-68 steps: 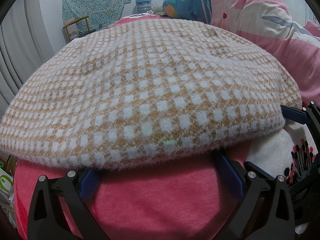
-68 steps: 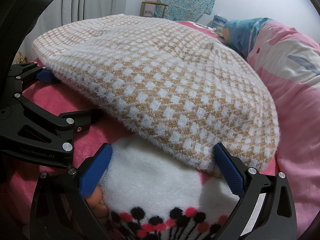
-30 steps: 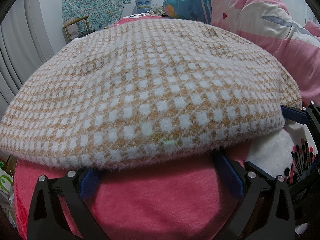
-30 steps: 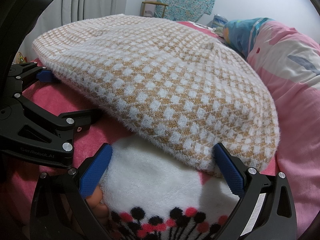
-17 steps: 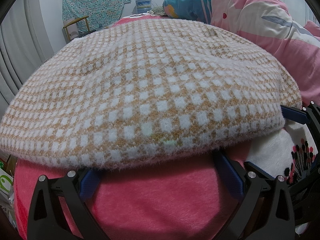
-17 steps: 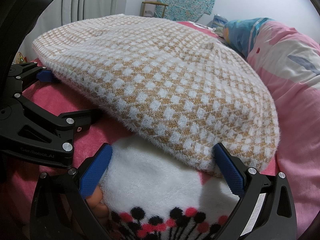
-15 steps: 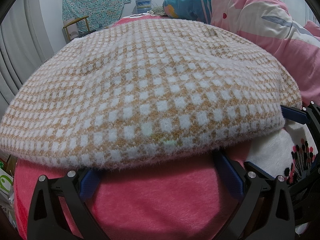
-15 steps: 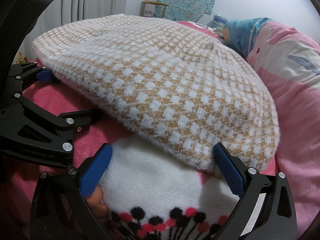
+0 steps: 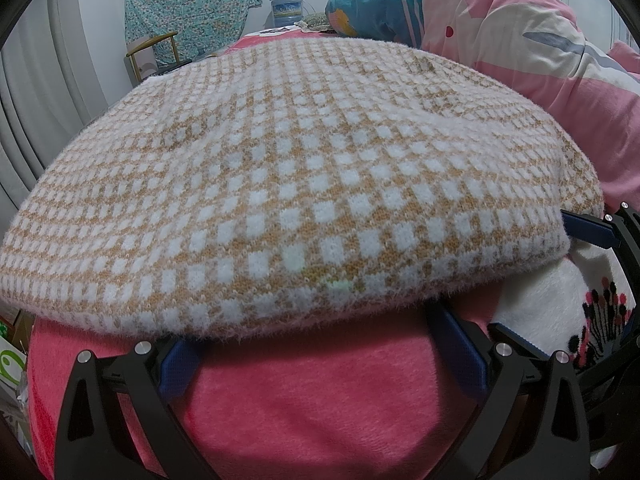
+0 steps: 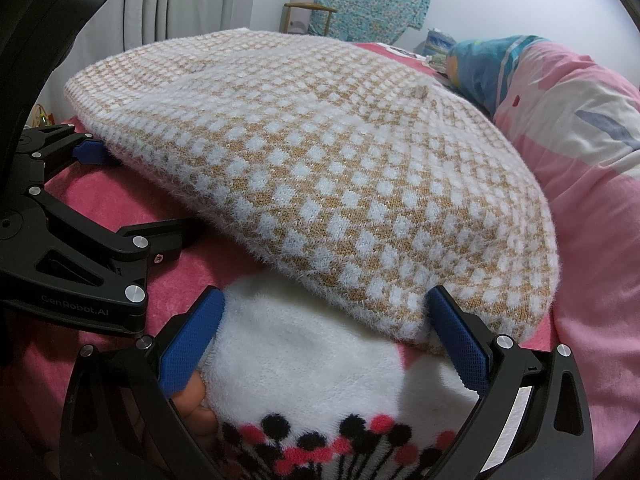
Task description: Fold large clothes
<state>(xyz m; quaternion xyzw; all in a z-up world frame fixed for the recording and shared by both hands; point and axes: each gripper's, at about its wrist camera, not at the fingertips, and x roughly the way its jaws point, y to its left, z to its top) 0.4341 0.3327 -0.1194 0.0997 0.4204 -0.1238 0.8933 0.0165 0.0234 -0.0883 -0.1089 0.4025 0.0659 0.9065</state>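
A folded tan-and-white checked fuzzy sweater (image 9: 304, 168) lies flat on the pink fleece bed cover (image 9: 320, 396); it also shows in the right wrist view (image 10: 320, 168). My left gripper (image 9: 320, 356) is open, its blue pads at the sweater's near edge, tips tucked under it. My right gripper (image 10: 320, 332) is open at the sweater's near right corner, over a white plush patch with red and black dots (image 10: 312, 384). The left gripper's black frame (image 10: 80, 248) shows at the left of the right wrist view.
A rolled pink, white and blue quilt (image 9: 500, 40) lies along the right of the bed. A chair (image 9: 152, 56) draped with teal floral cloth (image 9: 192, 4) stands by the far wall. Grey curtains (image 10: 180, 0) hang at the left. A blue-white container (image 9: 286, 10) stands at the bed's far end.
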